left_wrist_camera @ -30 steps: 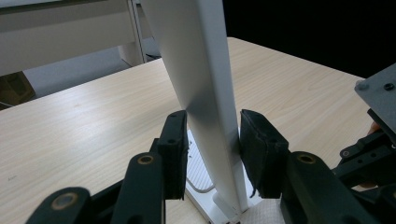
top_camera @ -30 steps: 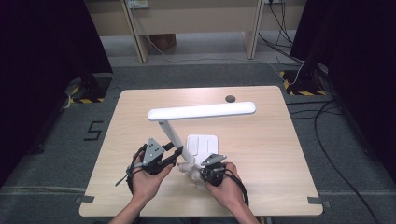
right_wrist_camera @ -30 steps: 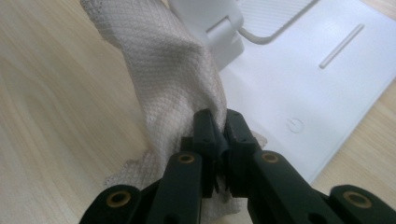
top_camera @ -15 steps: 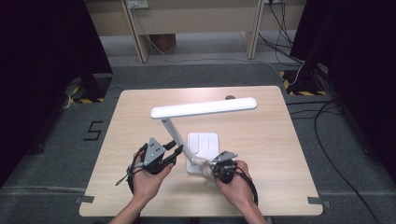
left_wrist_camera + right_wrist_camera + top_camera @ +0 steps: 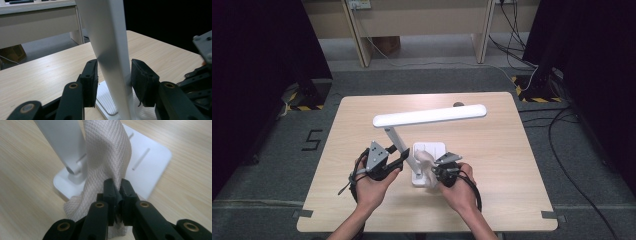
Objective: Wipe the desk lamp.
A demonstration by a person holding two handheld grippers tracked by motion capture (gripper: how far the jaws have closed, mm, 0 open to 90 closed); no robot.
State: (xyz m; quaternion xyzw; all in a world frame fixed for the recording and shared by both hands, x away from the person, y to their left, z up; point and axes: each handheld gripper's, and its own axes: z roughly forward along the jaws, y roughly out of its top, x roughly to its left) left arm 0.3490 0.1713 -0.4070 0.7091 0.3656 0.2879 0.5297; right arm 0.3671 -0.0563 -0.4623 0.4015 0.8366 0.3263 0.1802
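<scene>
Right gripper view: right tool (image 5: 117,191) is pinching the beige cloth (image 5: 105,157); left tool (image 5: 113,82), just opening, is straddling the lamp arm (image 5: 110,50) near the tabletop's (image 5: 512,150) front edge.

It looks like a lab or recording room. A plain wooden table (image 5: 492,165) stands alone in the middle of the frame on grey carpet (image 5: 422,80). Black curtains (image 5: 257,75) close in the left and right edges. Yellow-and-black hazard tape (image 5: 532,90) marks stand feet at either side, a taped number 5 (image 5: 312,140) sits left of the table, and cables (image 5: 572,165) trail across the floor at right. Bare bench legs (image 5: 359,35) line the top.
</scene>
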